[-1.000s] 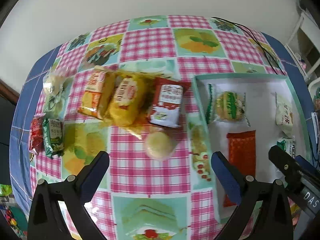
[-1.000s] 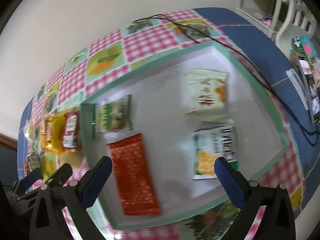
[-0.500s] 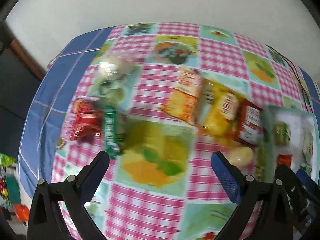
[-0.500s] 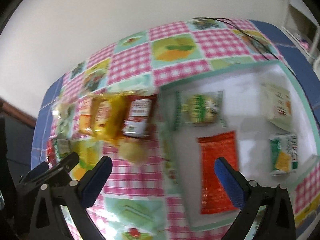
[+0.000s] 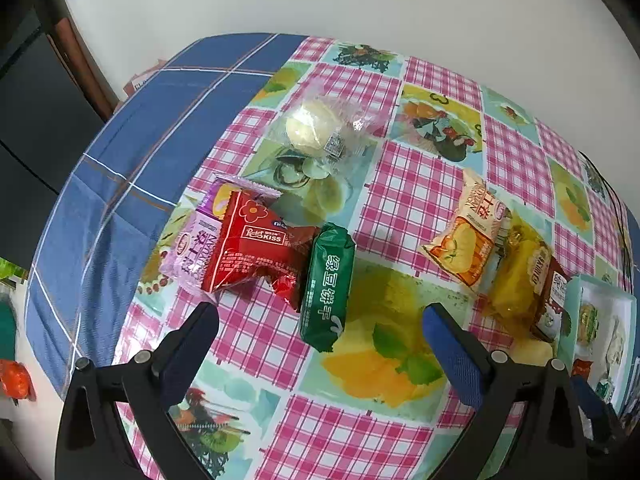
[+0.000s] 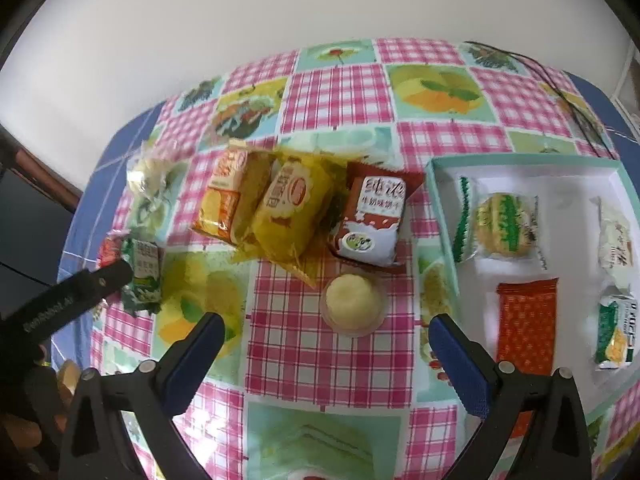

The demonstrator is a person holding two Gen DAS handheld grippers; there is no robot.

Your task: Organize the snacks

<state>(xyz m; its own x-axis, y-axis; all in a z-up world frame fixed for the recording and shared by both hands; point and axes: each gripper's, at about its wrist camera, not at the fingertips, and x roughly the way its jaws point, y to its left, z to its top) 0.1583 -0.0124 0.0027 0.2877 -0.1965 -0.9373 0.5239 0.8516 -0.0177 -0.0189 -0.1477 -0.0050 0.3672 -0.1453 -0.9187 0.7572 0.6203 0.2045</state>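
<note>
You see a surface under a glossy pink-checked oilcloth with fruit panels [image 5: 404, 184], laid over a blue plaid cloth [image 5: 120, 168]. Plain white wall [image 6: 280, 8] behind. Thin black cable [image 6: 568, 100] trails across your far right corner.

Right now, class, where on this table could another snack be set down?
Bare cloth lies between the green packet and the orange packet, and below the round cake. The white tray's upper right floor is free. The yellow packet cluster is crowded.
</note>
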